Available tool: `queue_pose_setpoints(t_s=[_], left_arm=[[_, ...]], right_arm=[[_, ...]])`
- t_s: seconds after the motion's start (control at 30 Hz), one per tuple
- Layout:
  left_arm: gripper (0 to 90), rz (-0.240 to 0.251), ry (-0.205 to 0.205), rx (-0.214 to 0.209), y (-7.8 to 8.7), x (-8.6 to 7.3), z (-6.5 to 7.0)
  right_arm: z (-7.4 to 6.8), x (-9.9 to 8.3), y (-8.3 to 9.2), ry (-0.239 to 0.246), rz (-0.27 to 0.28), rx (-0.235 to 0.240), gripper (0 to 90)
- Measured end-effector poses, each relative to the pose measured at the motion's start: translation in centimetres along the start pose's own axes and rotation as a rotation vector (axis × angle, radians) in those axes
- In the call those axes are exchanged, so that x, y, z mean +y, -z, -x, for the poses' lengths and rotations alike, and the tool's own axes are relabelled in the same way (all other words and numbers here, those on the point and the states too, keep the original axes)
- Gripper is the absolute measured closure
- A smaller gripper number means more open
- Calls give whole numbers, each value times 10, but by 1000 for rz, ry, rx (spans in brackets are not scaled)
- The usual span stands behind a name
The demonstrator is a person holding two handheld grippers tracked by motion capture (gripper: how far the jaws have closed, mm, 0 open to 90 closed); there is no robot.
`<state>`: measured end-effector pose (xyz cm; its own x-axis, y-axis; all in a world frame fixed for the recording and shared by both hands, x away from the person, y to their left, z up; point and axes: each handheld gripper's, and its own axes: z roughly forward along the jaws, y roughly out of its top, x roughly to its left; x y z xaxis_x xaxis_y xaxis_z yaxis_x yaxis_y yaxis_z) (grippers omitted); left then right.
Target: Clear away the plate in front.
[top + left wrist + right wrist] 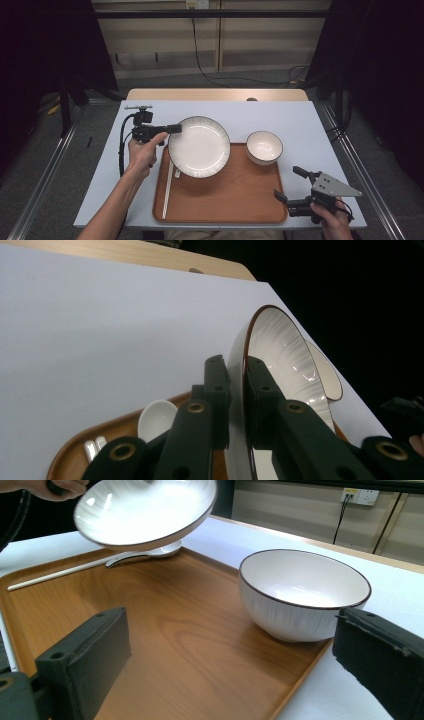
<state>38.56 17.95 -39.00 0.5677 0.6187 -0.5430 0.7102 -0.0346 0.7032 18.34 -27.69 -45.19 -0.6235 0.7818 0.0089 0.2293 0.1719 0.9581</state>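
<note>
I am pinching the round white ribbed plate (200, 146) by its rim in my left gripper (172, 129), right gripper (290, 184) gaping wide, risking it slipping from that thin edge-grip.

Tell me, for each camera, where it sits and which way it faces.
High view: fixed above the person's side, looking forward and down on the table; both forearms, left gripper and right gripper show.
Left gripper view: rides that gripper, looking along its jaws, which clamp the plate rim.
Right gripper view: low at the tray corner, facing the bowl between its open jaws; the other hand shows.
All three share the plate; the spoon shows in both gripper views.
</note>
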Motion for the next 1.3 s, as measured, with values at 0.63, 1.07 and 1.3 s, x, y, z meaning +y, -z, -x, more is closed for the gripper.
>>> queue_pose_setpoints(t_s=[0.63,1.07,1.3], left_arm=[[825,-63,-52,-102,-12,-22,22],[825,-119,-69,-105,-22,-34,22],[824,-163,-88,-121,-35,-41,23]], right_arm=[[-1,0,0,0,-2,-1,17],[-1,0,-1,3,-5,3,18],[-1,0,-1,4,-4,3,18]])
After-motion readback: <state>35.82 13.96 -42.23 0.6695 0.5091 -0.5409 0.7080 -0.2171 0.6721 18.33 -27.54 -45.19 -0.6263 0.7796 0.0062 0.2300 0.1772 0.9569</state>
